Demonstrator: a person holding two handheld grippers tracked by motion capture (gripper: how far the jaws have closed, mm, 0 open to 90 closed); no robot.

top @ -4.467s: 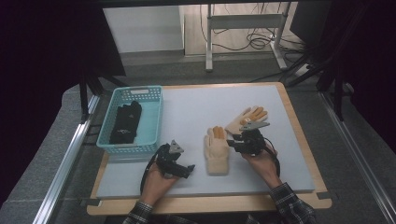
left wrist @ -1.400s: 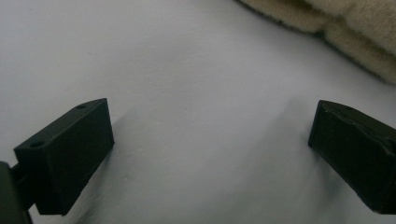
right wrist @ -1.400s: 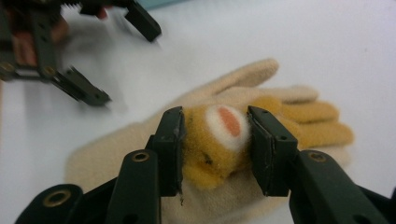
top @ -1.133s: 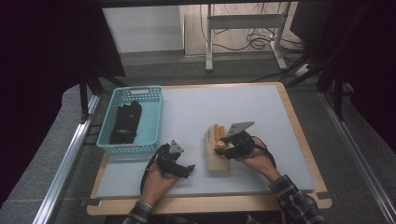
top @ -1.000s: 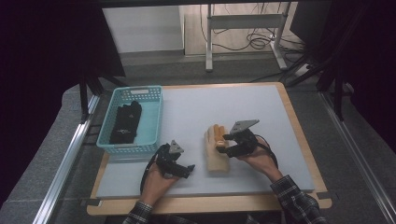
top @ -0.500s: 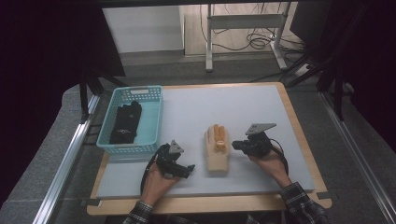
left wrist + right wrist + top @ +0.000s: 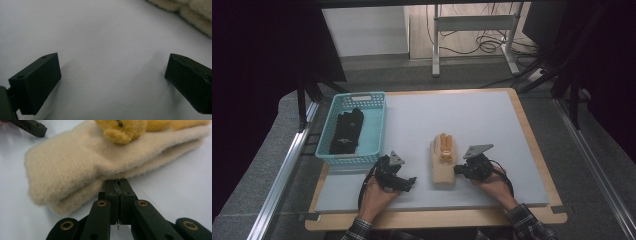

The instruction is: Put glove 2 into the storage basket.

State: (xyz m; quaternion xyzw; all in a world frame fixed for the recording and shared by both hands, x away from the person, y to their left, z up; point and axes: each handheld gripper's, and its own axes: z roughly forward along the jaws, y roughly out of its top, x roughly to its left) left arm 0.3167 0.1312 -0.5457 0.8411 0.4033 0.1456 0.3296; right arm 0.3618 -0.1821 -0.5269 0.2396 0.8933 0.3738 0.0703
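Grey matting covers the counter (image 7: 492, 125), which carries a teal basket (image 7: 377, 117) holding black gloves (image 7: 347, 131) at its left and a pair of beige gloves (image 7: 443, 165) stacked near the front centre, orange fingers (image 7: 445, 145) of the upper one pointing away from the person.

Left hand-held gripper (image 7: 404, 181): rests on the counter just left of the stack, jaws spread wide with nothing between them; the left gripper view shows bare matting and a beige edge at the upper right.

Right hand-held gripper (image 7: 458, 170): its jaws have just been closing and now stand fully together, tips against the lower edge of the stack (image 7: 75, 170). Whether any fabric is pinched between the tips cannot be told; none is visible.

Step in hand, as judged: the stack is formed and the right tool is addressing its side edge.

Next move requirement: secure both layers together. A lift probably calls for reopening the right jaws and bringing them around the stack's full thickness, with the left tool steadying the opposite edge. The basket appears the likely destination.
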